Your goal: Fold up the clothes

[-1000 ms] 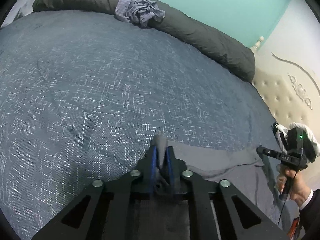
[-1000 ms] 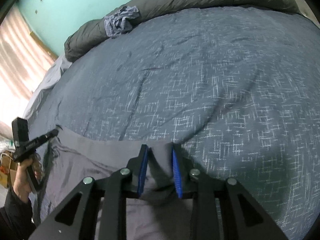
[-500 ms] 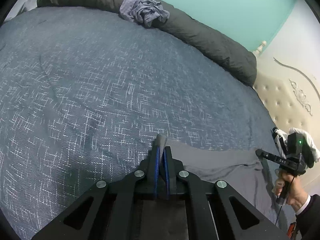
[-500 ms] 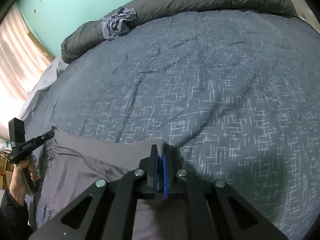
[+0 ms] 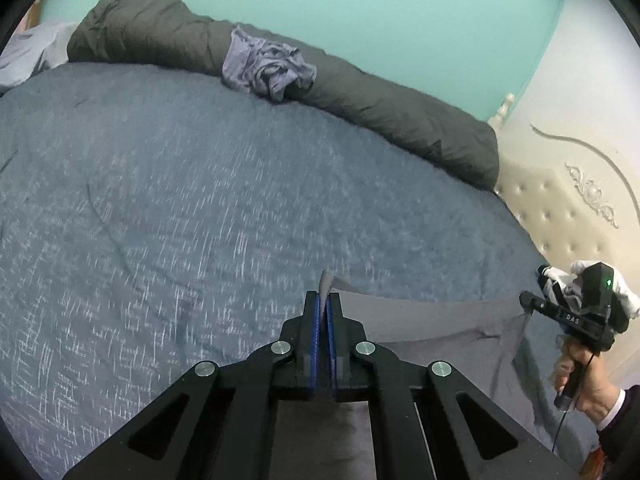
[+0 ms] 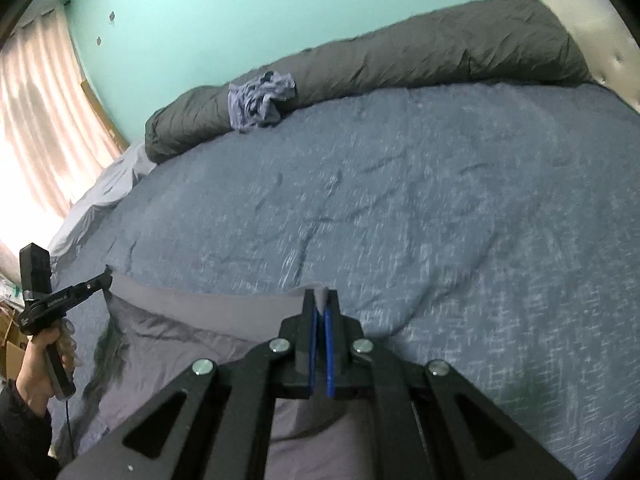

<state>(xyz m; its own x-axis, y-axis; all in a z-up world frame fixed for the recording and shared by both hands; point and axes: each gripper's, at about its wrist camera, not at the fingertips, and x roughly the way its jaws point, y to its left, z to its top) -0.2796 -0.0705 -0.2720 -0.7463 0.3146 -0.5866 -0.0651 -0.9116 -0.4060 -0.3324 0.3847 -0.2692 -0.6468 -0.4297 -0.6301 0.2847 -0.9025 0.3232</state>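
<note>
While the left hand-held gripper (image 5: 323, 304) is pinching one top corner of the grey garment (image 5: 432, 324), its blue pads are pressing together on a small peak of cloth that is poking up between them, and the garment's upper edge is stretching taut from there toward the right. Across that edge the fabric is spreading over the near side of the bed (image 5: 200, 208), sagging and creasing below the held line, which suggests something thin, light and limp that is giving no stiffness of its own and, judging by its faint sheen, possibly a little slippery. At the far right the right hand-held gripper (image 6: 321, 304) is clamping the opposite top corner in the same way, jaws closed on a tuft of the cloth. Corners or hem look like the sound places to grip, since a pinch in mid-panel would likely only be bunching the material. Farther back, a crumpled bluish garment (image 5: 268, 66) is lying on the rolled dark duvet (image 5: 400, 112) at the bed's far side.
</note>
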